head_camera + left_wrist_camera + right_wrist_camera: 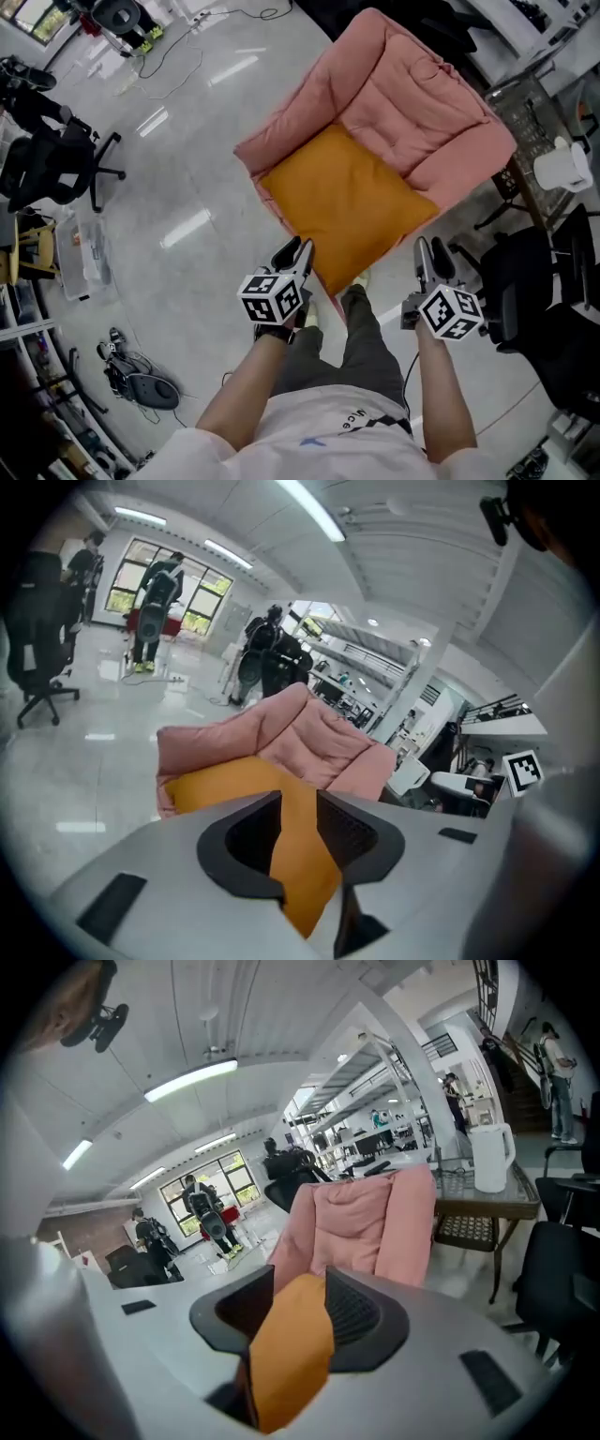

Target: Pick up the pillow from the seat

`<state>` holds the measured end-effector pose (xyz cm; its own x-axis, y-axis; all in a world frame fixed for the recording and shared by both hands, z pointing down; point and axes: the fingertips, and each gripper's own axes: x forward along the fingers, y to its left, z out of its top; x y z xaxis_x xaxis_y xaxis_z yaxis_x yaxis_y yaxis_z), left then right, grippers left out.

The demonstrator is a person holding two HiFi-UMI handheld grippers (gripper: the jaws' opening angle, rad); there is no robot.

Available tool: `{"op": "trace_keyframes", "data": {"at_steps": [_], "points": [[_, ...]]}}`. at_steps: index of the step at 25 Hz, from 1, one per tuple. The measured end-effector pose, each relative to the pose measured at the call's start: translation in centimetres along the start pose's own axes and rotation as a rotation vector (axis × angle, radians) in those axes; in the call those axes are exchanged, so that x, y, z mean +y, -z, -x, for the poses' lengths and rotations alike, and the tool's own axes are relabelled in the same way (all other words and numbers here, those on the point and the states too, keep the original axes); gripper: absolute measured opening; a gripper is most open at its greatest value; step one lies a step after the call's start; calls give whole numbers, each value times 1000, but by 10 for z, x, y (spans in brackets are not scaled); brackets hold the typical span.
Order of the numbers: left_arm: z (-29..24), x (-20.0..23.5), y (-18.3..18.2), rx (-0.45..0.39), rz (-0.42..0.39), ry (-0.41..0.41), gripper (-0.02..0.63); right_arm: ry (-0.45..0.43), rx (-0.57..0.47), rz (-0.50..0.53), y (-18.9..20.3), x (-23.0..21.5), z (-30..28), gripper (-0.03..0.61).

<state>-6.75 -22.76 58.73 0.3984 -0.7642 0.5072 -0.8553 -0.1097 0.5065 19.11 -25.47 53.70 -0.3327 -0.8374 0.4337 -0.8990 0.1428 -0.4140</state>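
Note:
An orange square pillow (pixel 347 202) lies on the seat of a pink padded armchair (pixel 412 94). My left gripper (pixel 295 253) is at the pillow's front left edge. In the left gripper view the orange pillow (pixel 234 780) runs between the parted jaws of that gripper (pixel 298 822), with a dark gap beside the left jaw. My right gripper (pixel 427 251) is at the pillow's front right edge. Its jaws (pixel 300 1312) also stand apart, and a fold of the pillow (pixel 286 1354) hangs loosely between them. The armchair (pixel 366 1213) rises behind.
Black office chairs stand at the left (pixel 56 164) and right (pixel 534 272). A wicker-topped table with a white kettle (pixel 562 164) is beside the armchair. Cables, a plastic box (pixel 80 253) and a floor gadget (pixel 150 389) lie to the left. People (pixel 155 597) stand far off.

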Motion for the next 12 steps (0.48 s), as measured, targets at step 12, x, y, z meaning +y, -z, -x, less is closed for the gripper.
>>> {"op": "trace_keyframes", "data": {"at_steps": [12], "points": [[-82, 100, 102, 65, 416, -174, 202, 115, 130, -159, 82, -98, -89, 226]]}}
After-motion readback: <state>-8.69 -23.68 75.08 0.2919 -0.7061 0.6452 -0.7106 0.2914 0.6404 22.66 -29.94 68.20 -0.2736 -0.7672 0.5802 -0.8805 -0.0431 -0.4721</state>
